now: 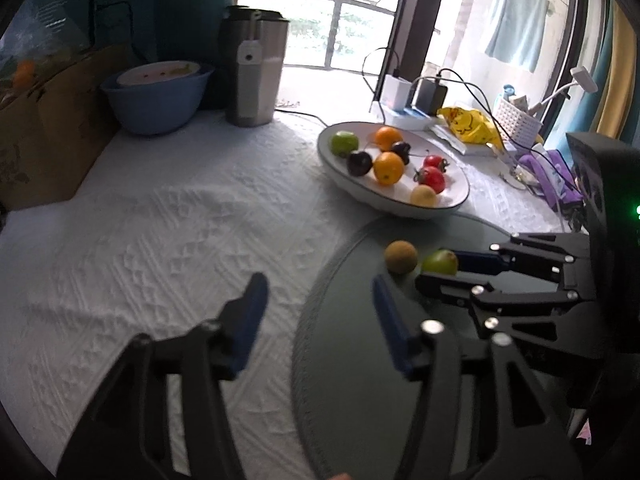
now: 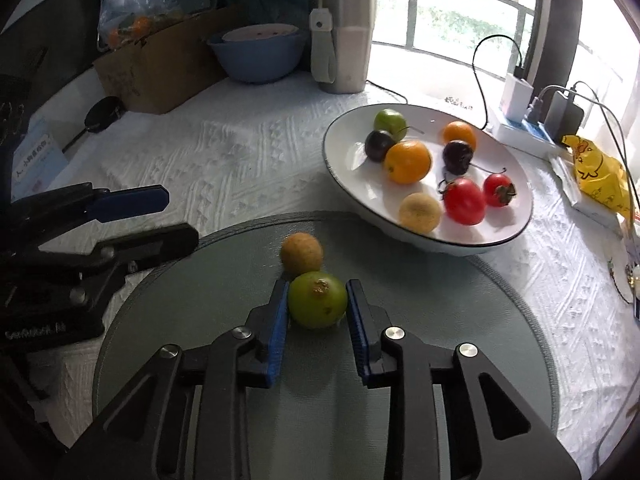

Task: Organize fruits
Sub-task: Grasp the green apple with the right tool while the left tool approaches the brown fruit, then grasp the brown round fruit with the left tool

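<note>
A green fruit (image 2: 317,300) lies on the grey round mat (image 2: 440,320), touching a brown fruit (image 2: 301,254) just beyond it. My right gripper (image 2: 317,294) has its blue pads against both sides of the green fruit. In the left wrist view the green fruit (image 1: 440,262) and brown fruit (image 1: 401,257) sit at the right gripper's tips. My left gripper (image 1: 318,292) is open and empty, hovering over the mat's left edge. The white plate (image 2: 348,152) holds several fruits: oranges, dark plums, red tomatoes, a green one, a yellow one.
A steel tumbler (image 2: 346,36), a blue bowl (image 2: 256,56) and a cardboard box (image 2: 160,68) stand at the back. Chargers, cables and a yellow bag (image 2: 596,168) lie right of the plate. A white textured cloth (image 1: 160,220) covers the table.
</note>
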{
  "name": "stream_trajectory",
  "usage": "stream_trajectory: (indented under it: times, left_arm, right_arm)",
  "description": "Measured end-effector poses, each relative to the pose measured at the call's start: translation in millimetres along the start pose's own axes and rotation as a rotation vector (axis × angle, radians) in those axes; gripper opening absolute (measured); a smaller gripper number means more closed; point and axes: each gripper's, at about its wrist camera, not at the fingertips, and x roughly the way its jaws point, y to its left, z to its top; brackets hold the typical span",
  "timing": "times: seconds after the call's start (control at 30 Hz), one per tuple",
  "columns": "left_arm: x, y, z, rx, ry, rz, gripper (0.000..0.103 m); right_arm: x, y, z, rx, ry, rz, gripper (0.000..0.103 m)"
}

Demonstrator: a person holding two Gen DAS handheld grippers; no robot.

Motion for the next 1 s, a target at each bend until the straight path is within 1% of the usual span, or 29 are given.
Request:
stream_trajectory:
  times: [0.13, 0.33, 0.57, 0.73, 0.77, 0.8, 0.9, 1.0]
  left_arm:
    - [6, -15, 7, 0.030, 0.008, -0.010, 0.063]
    - [27, -40, 13, 0.088, 0.057, -0.003, 0.063]
    - [45, -55, 14, 0.124, 0.087, 0.003, 0.062]
    - [54, -63, 15, 0.146, 0.104, 0.000, 0.061]
    - [56, -65, 15, 0.150, 0.106, 0.000, 0.057]
    - [58, -66, 15, 0.155, 0.114, -0.002, 0.047]
    - [62, -71, 16, 0.175, 0.114, 0.003, 0.040]
    - [63, -74, 17, 0.193, 0.114, 0.004, 0.030]
  right_arm:
    - [-7, -15, 0, 0.028, -0.020, -0.006, 0.030]
    - [-17, -40, -4, 0.072, -0.042, -0.017, 0.030]
    - [-21, -61, -10, 0.107, -0.053, -0.020, 0.030]
    - [-20, -69, -11, 0.126, -0.059, -0.017, 0.030]
    - [-20, -70, -11, 0.130, -0.060, -0.016, 0.030]
    - [-20, -71, -11, 0.132, -0.060, -0.016, 0.030]
    - [-19, -73, -12, 0.138, -0.061, -0.017, 0.030]
    - [-19, -75, -12, 0.142, -0.061, -0.018, 0.030]
